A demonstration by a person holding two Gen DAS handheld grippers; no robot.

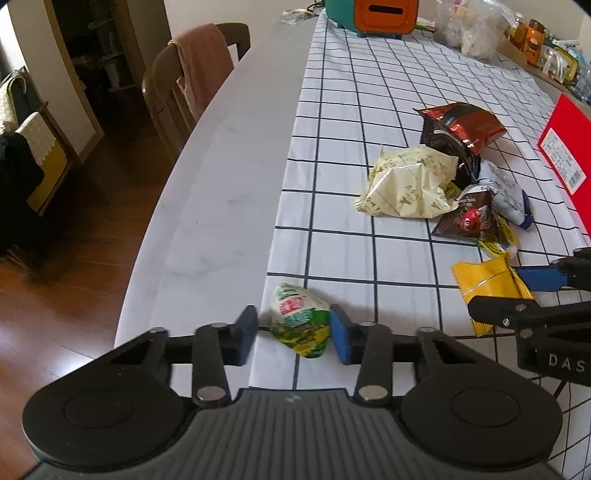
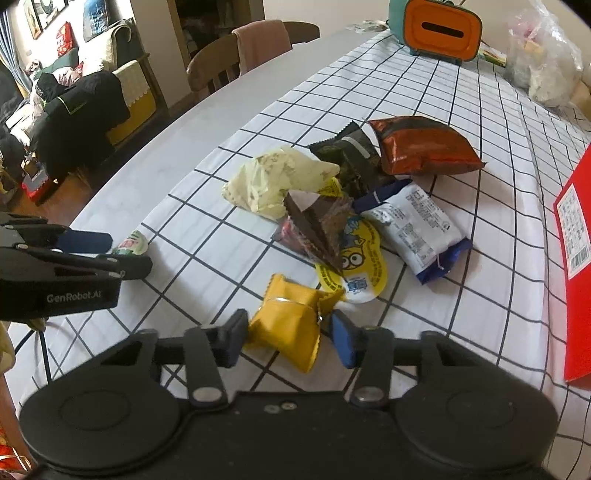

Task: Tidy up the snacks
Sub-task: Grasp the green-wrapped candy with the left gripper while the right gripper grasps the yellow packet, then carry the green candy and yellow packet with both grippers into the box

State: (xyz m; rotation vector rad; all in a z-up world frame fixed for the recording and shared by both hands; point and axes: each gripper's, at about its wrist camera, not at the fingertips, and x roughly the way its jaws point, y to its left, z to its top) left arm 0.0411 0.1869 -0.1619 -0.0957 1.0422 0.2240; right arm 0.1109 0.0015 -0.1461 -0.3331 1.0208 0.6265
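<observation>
The left claw (image 1: 293, 334) is seen spread around a small green-and-white packet (image 1: 300, 319), 1 blue pad at each side; the right pad appears to touch the wrapper, while a narrow gap shows at the left pad, so a firm grip cannot be confirmed. The packet lies at the edge of the checked cloth (image 1: 351, 92), with the bare pale marble strip of the worktop (image 1: 207, 206) just to the claw's left and the rounded worktop edge beyond it, dropping to a wooden floor (image 1: 74, 288).

The right claw (image 2: 288, 338) is seen set about a glossy yellow pouch (image 2: 290, 325) with crimped ends. Its left pad touches the pouch; contact at the right pad cannot be told.

Ahead of the right claw, a loose heap is recorded: a round yellow cartoon-printed lid (image 2: 354, 266), a brown crinkled packet (image 2: 317, 229), a cream crumpled bag (image 2: 273, 177), a white-and-blue flat pack (image 2: 417, 229), a black wrapper (image 2: 351, 155) and a puffed red-brown foil bag (image 2: 421, 146). These touch or overlap.

Open cloth is noted ahead of the left claw and to the left of the heap. A red flat box (image 2: 576, 258) lies to the far right. An orange-and-teal container (image 2: 439, 29) stands at the far end.
</observation>
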